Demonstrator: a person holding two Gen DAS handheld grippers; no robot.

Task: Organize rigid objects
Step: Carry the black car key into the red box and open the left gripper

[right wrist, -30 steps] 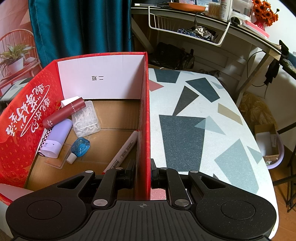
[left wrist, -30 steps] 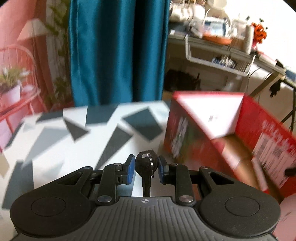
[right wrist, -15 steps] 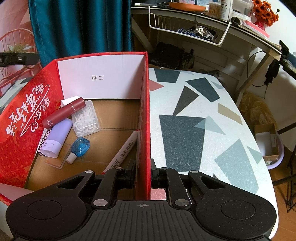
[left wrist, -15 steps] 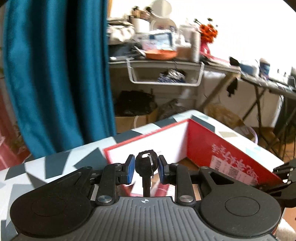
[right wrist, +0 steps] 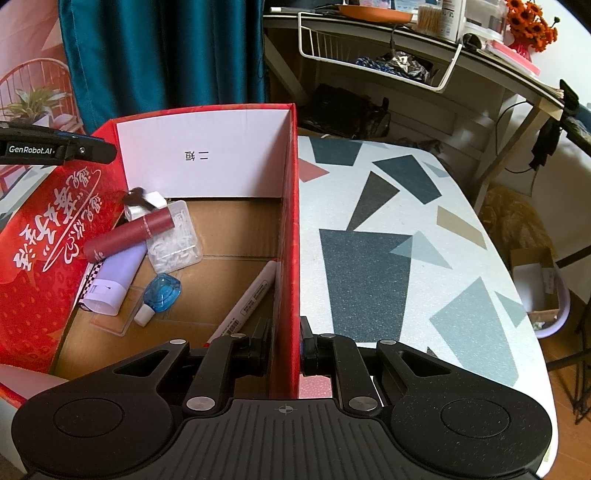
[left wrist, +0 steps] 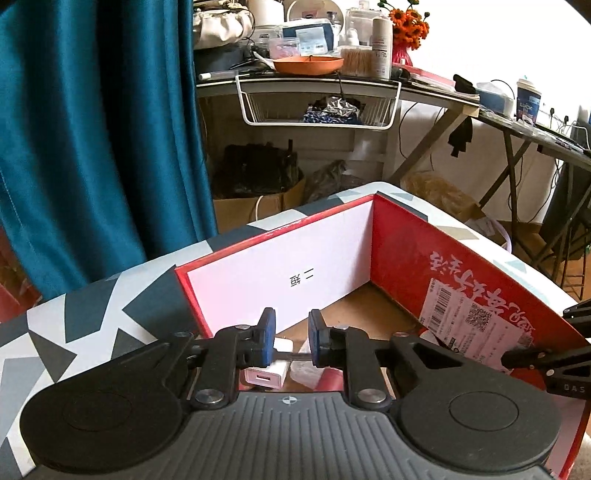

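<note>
The left claw (left wrist: pixel 290 338) hangs over the near corner of the red cardboard box (left wrist: pixel 402 258), its blue-padded fingers (left wrist: pixel 266 336) spread apart with nothing between them; below the gap, inside the box, lies a white USB charger (left wrist: pixel 266 373). From the right wrist view, part of the left tool shows at the upper left, above the box's left wall, and under it a dark, blurred key with a silvery piece (right wrist: pixel 137 201) sits against the white end panel, beside the charger's white corner (right wrist: pixel 157 199); whether the key is resting or in the air cannot be told. The right claw (right wrist: pixel 284 345) is pinched on the box's right wall (right wrist: pixel 290 236), one finger inside and one outside. On the box floor are a dark red tube (right wrist: pixel 129 232) lying across a lavender tube (right wrist: pixel 116 275), a clear plastic case of small white pieces (right wrist: pixel 175 240) just beside them, a blue correction-tape dispenser (right wrist: pixel 160 293) nearer the camera, and a white marker (right wrist: pixel 247 299) lying slanted along the right wall. The box stands on a worktop (right wrist: pixel 406 258) patterned with dark and grey triangles. Behind it are a teal curtain (left wrist: pixel 96 129) and a cluttered desk with a white wire basket (left wrist: pixel 317 107) hung beneath and orange flowers (left wrist: pixel 408 26) on top.
</note>
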